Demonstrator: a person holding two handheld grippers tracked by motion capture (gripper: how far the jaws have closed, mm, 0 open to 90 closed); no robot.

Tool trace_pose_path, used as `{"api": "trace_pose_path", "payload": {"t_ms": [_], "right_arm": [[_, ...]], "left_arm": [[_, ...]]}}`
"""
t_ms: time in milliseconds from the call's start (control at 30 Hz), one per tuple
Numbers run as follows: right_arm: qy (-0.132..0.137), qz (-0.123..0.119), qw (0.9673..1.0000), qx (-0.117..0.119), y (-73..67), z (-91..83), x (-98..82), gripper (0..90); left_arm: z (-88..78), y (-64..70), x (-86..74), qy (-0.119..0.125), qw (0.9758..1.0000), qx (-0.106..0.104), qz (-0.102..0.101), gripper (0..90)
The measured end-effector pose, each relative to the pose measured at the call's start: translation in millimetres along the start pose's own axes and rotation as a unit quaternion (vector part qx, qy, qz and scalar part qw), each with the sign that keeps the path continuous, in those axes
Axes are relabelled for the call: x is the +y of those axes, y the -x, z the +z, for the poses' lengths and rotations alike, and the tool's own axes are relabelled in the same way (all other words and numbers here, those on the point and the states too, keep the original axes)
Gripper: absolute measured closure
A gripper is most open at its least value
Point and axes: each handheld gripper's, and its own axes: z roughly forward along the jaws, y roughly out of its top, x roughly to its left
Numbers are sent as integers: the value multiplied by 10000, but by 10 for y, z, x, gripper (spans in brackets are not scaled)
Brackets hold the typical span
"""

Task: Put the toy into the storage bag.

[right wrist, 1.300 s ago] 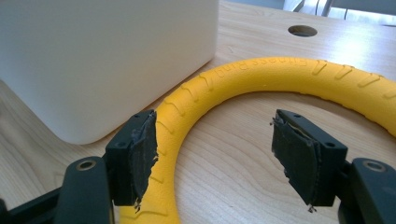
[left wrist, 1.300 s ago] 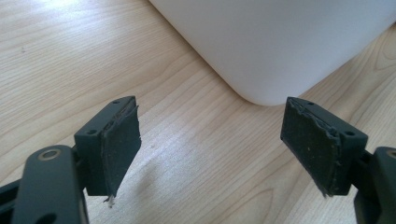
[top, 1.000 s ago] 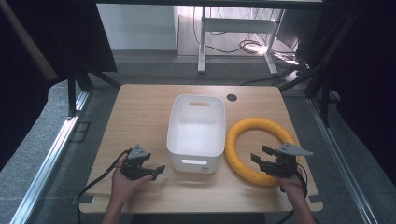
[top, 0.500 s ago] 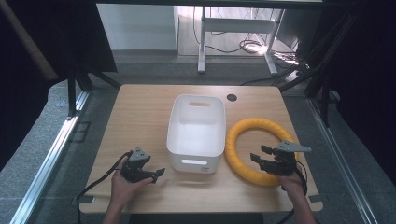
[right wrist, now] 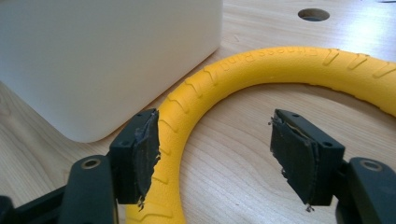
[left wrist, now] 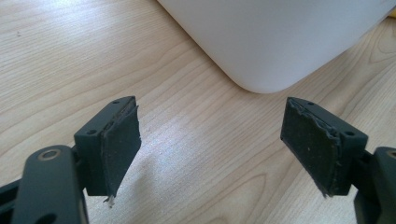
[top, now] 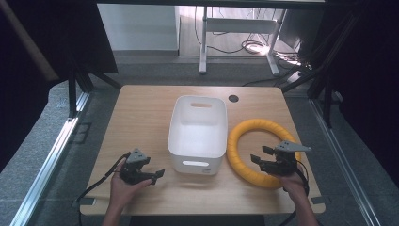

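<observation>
White bin (top: 198, 129) in the middle of the wooden counter (top: 141, 113), yellow ring (top: 244, 141) touching its side, left gripper (top: 151, 175) released near the bin, right gripper (top: 261, 158) released over the ring

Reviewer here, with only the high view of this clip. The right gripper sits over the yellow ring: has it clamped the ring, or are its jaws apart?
Observer: Apart. In the right gripper view the right gripper is open, with the yellow ring curving past its left pad.
Operator: And the left one?
Observer: The left gripper is open too, with bare table between its pads.
Operator: What is ahead of it?
Observer: A rounded corner of the white bin, untouched.
</observation>
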Motion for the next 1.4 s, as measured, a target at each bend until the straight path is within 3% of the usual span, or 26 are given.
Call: {"api": "trace_pose_path", "payload": {"t_ms": [167,300,467,633,967,1233,1267,1300,1400], "right_arm": [[-95,-35,9999,-85,13,-47,42,318],[-230,-91,9997,24,2,-33,76,316],[-812,-532,9951,180,-98,27,245,298],[-1050,-643,9920,263,-137,61,329,304],[-1446,-695,9862,420,-163,154,316,306],[-1991,-845,9746,577,-218,227,234,314],[-1991,-845,9746,577,-218,227,234,314],[-2192,-896,9698,591,-237,265,210,314],[-2424,-982,9630,644,-261,313,189,315]], "left_arm": [[18,17,9,-74,10000,-13,1,200],[11,22,19,-45,10000,-26,-8,200],[22,53,37,-61,9999,-74,62,200],[24,46,40,-50,9999,-73,54,199],[23,58,40,-37,9999,-102,2,200],[38,58,38,-60,9999,-102,23,200],[38,58,38,-60,9999,-102,23,199],[47,63,36,-74,9999,-111,4,199],[56,65,33,-89,9999,-124,19,200]]}}
